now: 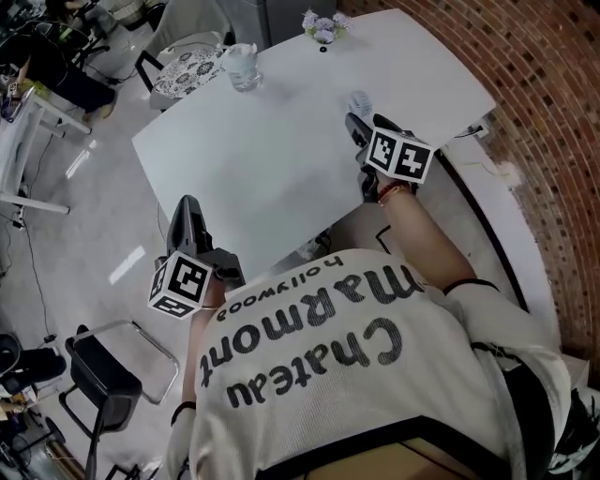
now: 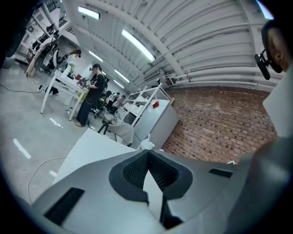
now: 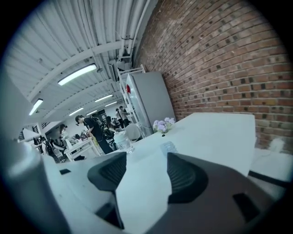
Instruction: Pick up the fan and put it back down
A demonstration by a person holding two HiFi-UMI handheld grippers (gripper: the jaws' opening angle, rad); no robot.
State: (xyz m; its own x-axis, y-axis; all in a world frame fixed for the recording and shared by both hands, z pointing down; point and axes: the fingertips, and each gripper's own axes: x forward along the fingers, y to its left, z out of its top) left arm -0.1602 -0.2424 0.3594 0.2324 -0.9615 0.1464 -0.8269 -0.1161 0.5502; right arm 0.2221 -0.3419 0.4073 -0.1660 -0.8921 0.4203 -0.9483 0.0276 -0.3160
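Note:
A small pale, see-through object [image 1: 242, 66], which may be the fan, stands upright near the far left edge of the white table [image 1: 272, 159]; it also shows in the right gripper view [image 3: 123, 140]. My right gripper [image 1: 367, 123] hovers over the table's right side, open with nothing between its pads [image 3: 145, 170]. A small clear item [image 1: 359, 100] lies just beyond it. My left gripper [image 1: 187, 208] is at the table's near left edge, far from that object. Its pads meet at the tips with nothing between them [image 2: 147, 160].
A small bunch of pale purple flowers [image 1: 323, 26] sits at the table's far edge. A chair with a patterned cushion [image 1: 187, 66] stands beyond the table, a black chair [image 1: 103, 375] on the floor at lower left. A brick wall [image 1: 544, 94] and white ledge [image 1: 506, 225] run along the right.

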